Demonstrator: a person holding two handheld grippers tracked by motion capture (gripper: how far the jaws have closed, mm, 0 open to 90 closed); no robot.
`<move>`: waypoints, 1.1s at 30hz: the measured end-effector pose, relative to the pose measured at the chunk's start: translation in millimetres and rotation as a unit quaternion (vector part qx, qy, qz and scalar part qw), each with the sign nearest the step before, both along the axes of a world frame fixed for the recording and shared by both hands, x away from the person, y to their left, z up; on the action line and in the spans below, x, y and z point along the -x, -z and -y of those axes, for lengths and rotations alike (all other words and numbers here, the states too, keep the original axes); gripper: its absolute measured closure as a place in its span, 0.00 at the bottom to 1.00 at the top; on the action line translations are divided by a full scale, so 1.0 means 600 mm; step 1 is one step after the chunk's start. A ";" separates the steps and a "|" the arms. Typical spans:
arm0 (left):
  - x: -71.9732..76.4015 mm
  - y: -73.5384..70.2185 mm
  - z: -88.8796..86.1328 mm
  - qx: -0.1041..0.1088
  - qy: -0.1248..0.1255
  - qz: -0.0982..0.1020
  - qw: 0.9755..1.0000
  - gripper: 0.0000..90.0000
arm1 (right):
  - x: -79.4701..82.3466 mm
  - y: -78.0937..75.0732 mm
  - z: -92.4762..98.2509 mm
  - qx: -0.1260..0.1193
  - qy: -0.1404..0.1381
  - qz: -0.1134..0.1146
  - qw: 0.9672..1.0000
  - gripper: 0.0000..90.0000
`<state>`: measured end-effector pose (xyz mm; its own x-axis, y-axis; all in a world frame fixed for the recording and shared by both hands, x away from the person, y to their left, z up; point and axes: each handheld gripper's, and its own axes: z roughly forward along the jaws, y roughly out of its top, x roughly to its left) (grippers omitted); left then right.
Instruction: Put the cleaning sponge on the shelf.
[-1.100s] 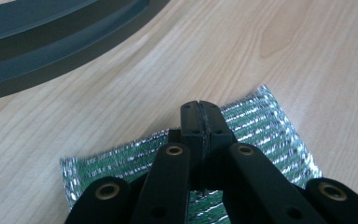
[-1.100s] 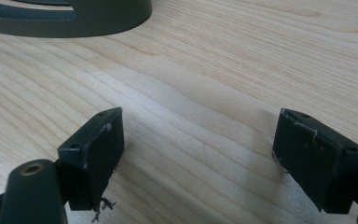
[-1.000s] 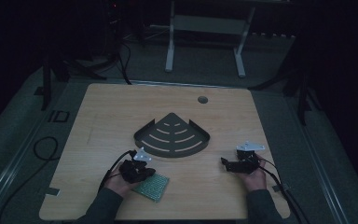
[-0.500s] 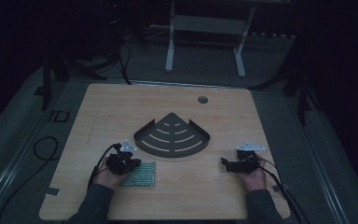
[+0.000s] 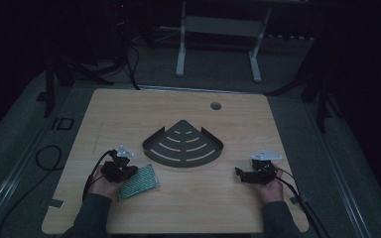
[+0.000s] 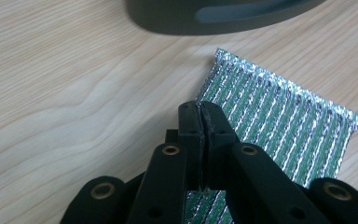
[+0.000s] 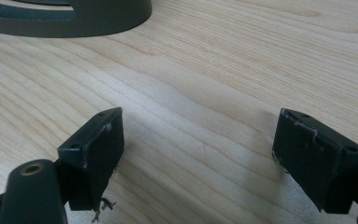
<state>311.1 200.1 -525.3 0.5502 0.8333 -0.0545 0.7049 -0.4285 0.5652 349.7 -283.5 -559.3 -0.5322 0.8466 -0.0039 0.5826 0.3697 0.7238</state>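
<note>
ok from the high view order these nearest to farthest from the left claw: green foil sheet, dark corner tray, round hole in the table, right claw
1. green foil sheet, lying right at the left claw, near the table's front left.
2. dark corner tray, mid-table, just beyond and to the right.
3. right claw, across at the front right.
4. round hole, far side, right of centre.

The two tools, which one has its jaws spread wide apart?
The right tool: its jaws stand wide apart over bare wood. The left tool is pinched shut above the green pad.
</note>
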 end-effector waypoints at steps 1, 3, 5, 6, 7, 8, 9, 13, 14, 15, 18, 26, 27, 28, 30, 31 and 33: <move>0.000 0.000 -0.004 -0.001 -0.005 -0.001 1.000 0.97 | 0.000 0.000 0.000 0.000 0.000 0.000 1.000 0.18; 0.001 -0.002 -0.011 -0.004 -0.012 -0.002 1.000 0.96 | 0.000 0.000 0.000 0.000 0.000 0.000 1.000 0.18; 0.003 -0.003 -0.016 -0.005 -0.013 -0.004 1.000 0.95 | 0.000 0.000 0.000 0.000 0.000 0.000 1.000 0.18; 0.003 -0.003 -0.018 -0.006 -0.013 -0.004 1.000 0.95 | 0.000 0.000 0.000 0.000 0.000 0.000 1.000 0.18; 0.004 -0.004 -0.019 -0.005 -0.014 -0.004 1.000 0.95 | 0.000 0.000 0.000 0.000 0.000 0.000 1.000 0.18; 0.004 -0.004 -0.020 -0.004 -0.014 -0.006 1.000 0.94 | 0.000 0.000 0.000 0.000 0.000 0.000 1.000 0.18; 0.003 -0.005 -0.021 -0.006 -0.014 -0.005 1.000 0.94 | 0.000 0.000 0.000 0.000 0.000 0.000 1.000 0.18; 0.001 -0.013 -0.028 -0.002 -0.017 -0.006 1.000 0.92 | 0.000 0.000 0.000 0.000 0.000 0.000 1.000 0.18; 0.000 -0.016 -0.030 -0.003 -0.017 -0.007 1.000 0.91 | 0.000 0.000 0.000 0.000 0.000 0.000 1.000 0.18; 0.000 -0.018 -0.031 -0.003 -0.016 -0.008 1.000 0.90 | 0.000 0.000 0.000 0.000 0.000 0.000 1.000 0.18; -0.005 -0.024 -0.036 -0.003 -0.010 -0.016 1.000 0.88 | 0.000 0.000 0.000 0.000 0.000 0.000 1.000 0.18; -0.027 -0.027 -0.043 0.001 0.015 -0.059 0.998 0.78 | 0.000 0.000 0.000 0.000 0.000 0.000 1.000 0.18; -0.031 -0.026 -0.043 0.003 0.020 -0.067 0.998 0.78 | 0.000 0.000 0.000 0.000 0.000 0.000 1.000 0.18; -0.031 -0.026 -0.043 0.003 0.020 -0.067 0.998 0.77 | 0.000 0.000 0.000 0.000 0.000 0.000 1.000 0.18; -0.037 -0.024 -0.042 0.005 0.023 -0.074 0.997 0.77 | 0.000 0.000 0.000 0.000 0.000 0.000 1.000 0.18; -0.037 -0.024 -0.042 0.005 0.023 -0.074 0.997 0.77 | 0.000 0.000 0.000 0.000 0.000 0.000 1.000 0.18; -0.039 -0.023 -0.041 0.008 0.026 -0.080 0.996 0.77 | 0.000 0.000 0.000 0.000 0.000 0.000 1.000 0.18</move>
<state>334.4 224.5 -511.7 0.5756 0.8022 -0.1589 0.7638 -0.4580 0.4548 349.7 -283.4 -559.3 -0.5316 0.8470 -0.0033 0.5829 0.3687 0.7241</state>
